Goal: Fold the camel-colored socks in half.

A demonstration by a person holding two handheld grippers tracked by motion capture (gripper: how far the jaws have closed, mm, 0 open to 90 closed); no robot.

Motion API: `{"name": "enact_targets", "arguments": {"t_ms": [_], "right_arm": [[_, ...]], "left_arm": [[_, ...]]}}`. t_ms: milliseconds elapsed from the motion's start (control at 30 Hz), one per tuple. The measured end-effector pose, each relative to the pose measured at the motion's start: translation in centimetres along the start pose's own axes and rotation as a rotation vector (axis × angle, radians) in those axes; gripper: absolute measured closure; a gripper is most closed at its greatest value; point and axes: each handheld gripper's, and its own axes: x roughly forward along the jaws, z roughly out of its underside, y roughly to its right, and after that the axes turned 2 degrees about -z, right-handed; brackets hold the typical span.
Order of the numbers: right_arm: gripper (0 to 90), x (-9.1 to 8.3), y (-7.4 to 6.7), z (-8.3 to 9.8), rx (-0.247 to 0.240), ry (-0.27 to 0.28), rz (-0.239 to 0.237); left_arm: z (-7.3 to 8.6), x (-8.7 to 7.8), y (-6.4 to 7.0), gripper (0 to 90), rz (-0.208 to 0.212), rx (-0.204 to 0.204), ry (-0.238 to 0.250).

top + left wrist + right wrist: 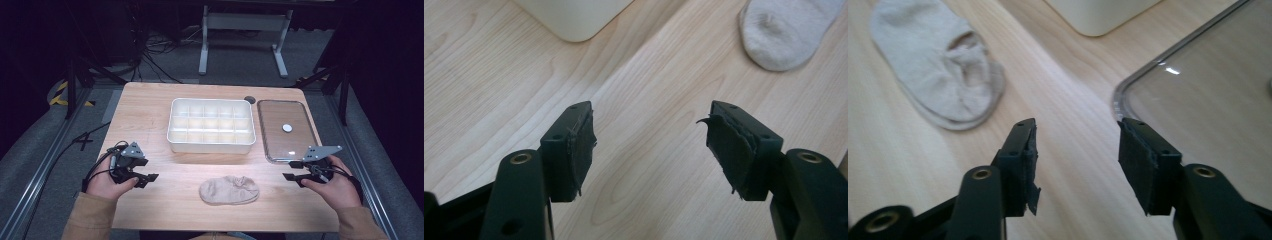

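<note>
Hovering left gripper (148,176) and right gripper (291,170), jaws wide, empty. Sock (229,190) flat on counter (150,107) between them, near divided tray (172,136). Likely pinching sock edge low, squarely.

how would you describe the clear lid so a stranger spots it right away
Start at the wooden table and find the white divided tray near its middle. The clear lid lies flat just right of it, by the right gripper: see-through, with a small white knob, unlike the soft sock.
</note>
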Motion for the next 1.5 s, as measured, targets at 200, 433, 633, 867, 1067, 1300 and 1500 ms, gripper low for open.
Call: {"name": "enact_targets", "arguments": {"t_ms": [200,433,633,867,1067,1300,1500], "right_arm": [[57.4,0.1,0.0,0.2,0.045,-0.059,0.019],[63.4,0.3,0.0,0.3,0.045,-0.072,0.010],[64.9,0.3,0.1,0.2,0.042,-0.043,0.010],[75.1,0.2,-0.4,-0.2,0.051,-0.018,-0.013],[82.8,0.7,-1.3,-0.8,0.030,0.002,-0.069],[89.1,1.8,-2.5,-1.8,-0.012,0.013,-0.143],[89.5,3.4,-3.6,-2.6,-0.050,-0.004,-0.187]], "left_arm": [[0.0,0.2,0.0,36.2,-0.007,-0.010,0.002],[-0.2,0.2,0.1,36.4,0.000,-0.004,0.010],[0.0,0.2,0.1,36.4,0.013,-0.029,0.035],[-0.1,0.0,0.3,36.1,0.008,-0.023,0.047],[-0.4,0.0,0.8,36.1,0.014,-0.016,0.052],[-0.3,-0.1,1.3,35.6,0.019,-0.018,0.059],[-0.3,0.3,1.7,35.5,0.019,-0.010,0.042]]}}
